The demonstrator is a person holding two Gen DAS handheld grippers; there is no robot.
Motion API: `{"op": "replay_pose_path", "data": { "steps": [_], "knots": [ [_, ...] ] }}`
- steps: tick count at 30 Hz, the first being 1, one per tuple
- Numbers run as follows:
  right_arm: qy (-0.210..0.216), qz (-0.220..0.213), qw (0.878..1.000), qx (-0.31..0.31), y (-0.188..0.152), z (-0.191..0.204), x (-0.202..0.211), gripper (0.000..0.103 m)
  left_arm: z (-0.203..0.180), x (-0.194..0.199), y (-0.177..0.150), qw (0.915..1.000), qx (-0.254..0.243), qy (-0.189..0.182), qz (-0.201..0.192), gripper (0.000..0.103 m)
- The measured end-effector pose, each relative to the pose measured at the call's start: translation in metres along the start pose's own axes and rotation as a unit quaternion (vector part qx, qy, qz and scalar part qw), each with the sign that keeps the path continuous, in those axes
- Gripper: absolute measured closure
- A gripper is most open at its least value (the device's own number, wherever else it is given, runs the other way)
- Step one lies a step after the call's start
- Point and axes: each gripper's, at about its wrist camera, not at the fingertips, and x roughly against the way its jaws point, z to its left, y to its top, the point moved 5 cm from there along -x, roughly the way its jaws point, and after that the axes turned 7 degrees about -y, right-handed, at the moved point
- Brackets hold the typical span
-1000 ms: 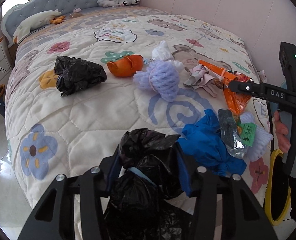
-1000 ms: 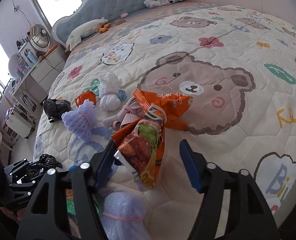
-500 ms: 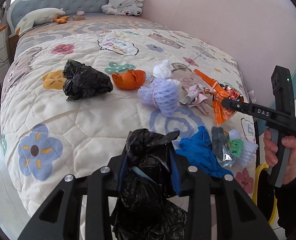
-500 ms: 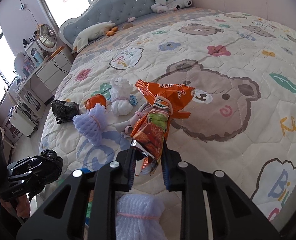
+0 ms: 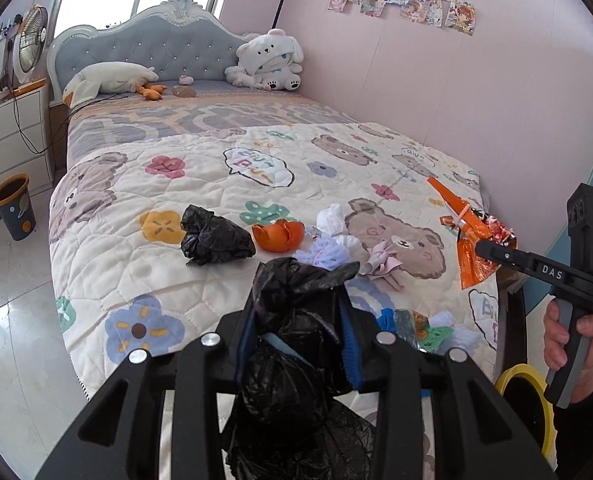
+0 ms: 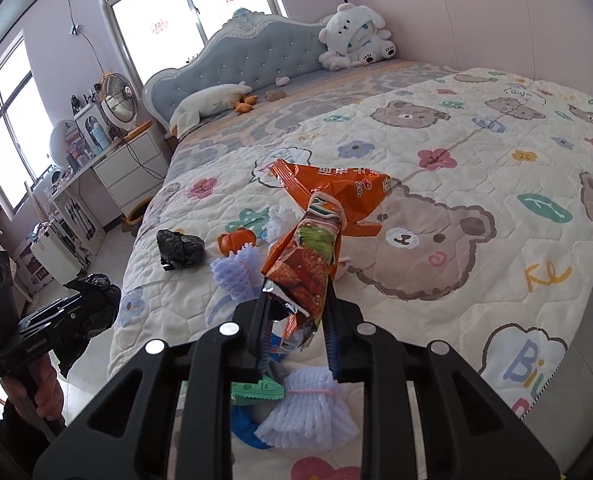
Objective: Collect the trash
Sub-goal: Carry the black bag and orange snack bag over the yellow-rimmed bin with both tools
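My left gripper (image 5: 298, 328) is shut on a crumpled black plastic bag (image 5: 292, 344), lifted above the foot of the bed. My right gripper (image 6: 296, 320) is shut on an orange snack wrapper (image 6: 316, 236), which hangs in the air; in the left wrist view the orange snack wrapper (image 5: 466, 236) shows at the right. On the quilt (image 5: 200, 280) lie a second black bag (image 5: 212, 236), an orange peel (image 5: 277, 234), white tissue (image 5: 332, 216), purple foam net (image 6: 236, 272), pink paper (image 5: 382, 260), white foam net (image 6: 308, 412) and a green ticket (image 6: 256, 390).
A plush dog (image 5: 268, 62) and a plush goose (image 5: 104, 80) rest by the headboard. A bin (image 5: 14, 206) stands on the floor left of the bed by a white nightstand (image 5: 10, 136). A yellow-rimmed bin (image 5: 528, 404) sits below the bed's right corner.
Both grippers have risen from the quilt. The right gripper closed on the orange wrapper and lifted it. The left gripper tightened on the black bag and raised it.
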Motion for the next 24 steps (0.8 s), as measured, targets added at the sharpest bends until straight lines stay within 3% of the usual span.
{"op": "replay_pose_path", "data": {
  "steps": [12, 24],
  "knots": [
    [0.002, -0.057, 0.998, 0.022, -0.006, 0.012, 0.090, 0.082, -0.049, 0.048, 0.006, 0.9981, -0.023, 0.000, -0.057, 0.069],
    [-0.021, -0.082, 0.996, 0.011, -0.035, -0.011, 0.161, 0.082, -0.113, 0.054, -0.012, 0.9970, -0.038, -0.043, -0.050, 0.069]
  ]
}}
